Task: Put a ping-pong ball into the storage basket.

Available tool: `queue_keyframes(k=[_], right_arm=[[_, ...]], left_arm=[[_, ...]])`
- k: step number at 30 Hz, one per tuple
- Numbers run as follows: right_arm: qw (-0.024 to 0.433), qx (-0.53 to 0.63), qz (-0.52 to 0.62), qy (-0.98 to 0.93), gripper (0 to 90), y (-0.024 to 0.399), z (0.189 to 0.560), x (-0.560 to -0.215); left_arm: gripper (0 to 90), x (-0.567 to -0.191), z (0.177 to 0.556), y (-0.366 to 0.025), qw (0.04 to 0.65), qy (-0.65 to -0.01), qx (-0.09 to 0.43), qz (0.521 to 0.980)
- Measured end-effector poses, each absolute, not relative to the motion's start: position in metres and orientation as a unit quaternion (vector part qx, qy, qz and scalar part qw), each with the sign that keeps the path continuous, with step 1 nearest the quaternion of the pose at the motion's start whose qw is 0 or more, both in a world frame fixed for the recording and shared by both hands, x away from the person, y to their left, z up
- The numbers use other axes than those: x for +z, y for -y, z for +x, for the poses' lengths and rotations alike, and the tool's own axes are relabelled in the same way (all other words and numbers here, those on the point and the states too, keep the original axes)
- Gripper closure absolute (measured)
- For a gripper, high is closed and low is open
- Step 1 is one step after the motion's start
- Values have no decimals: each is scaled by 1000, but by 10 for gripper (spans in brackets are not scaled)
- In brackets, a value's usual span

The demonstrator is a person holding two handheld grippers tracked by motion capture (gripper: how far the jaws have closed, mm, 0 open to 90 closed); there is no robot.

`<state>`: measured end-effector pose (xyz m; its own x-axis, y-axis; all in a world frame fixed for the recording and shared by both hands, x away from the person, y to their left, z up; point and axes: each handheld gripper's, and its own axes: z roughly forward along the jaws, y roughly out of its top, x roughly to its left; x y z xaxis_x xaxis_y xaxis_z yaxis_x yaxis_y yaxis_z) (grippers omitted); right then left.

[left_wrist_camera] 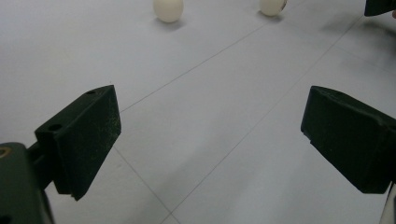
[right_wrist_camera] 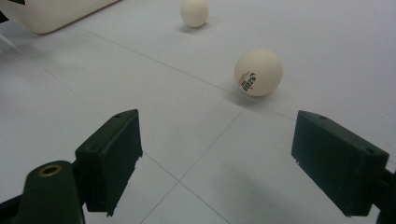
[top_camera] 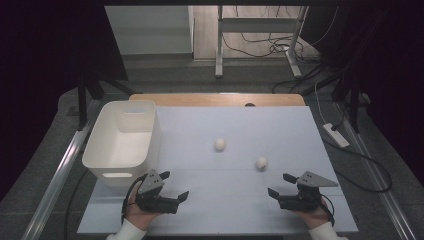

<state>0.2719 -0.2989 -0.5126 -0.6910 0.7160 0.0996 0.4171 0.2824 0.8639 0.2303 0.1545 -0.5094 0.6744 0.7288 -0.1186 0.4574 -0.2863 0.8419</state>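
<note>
Both grippers — left gripper, right gripper — have fingers spread wide, holding nothing. The near ball sits at the right gripper's eleven o'clock — straddle it squarely before closing.

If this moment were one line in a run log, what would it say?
left gripper: open, empty | right gripper: open, empty | near ball, far ball: on table, untouched | bin: left

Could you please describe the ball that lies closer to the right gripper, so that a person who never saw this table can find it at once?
Start at the white bin on the left of the pale table; two white balls lie to its right. Take the nearer ball, the one toward the right gripper. Unlike the farther ball, which sits more centrally, it shows small printed lettering in the right gripper view.
</note>
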Motion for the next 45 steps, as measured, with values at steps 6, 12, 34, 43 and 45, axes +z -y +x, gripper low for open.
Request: queue_keyframes(k=[6, 12, 34, 43, 45], right_arm=[[156, 475, 361, -787, 163, 298, 273, -514], [157, 473, 362, -788, 163, 298, 273, -514], [164, 477, 362, -784, 171, 299, 274, -513], [164, 477, 362, -784, 171, 298, 274, -513], [164, 477, 362, -784, 171, 298, 275, -514]], left_arm=[[59, -507, 233, -150, 460, -373, 146, 792], [60, -505, 235, -145, 456, -372, 144, 796], [62, -495, 257, -122, 451, -364, 143, 802], [64, -493, 265, -115, 447, -361, 141, 807], [64, -493, 268, -113, 445, -361, 139, 808]])
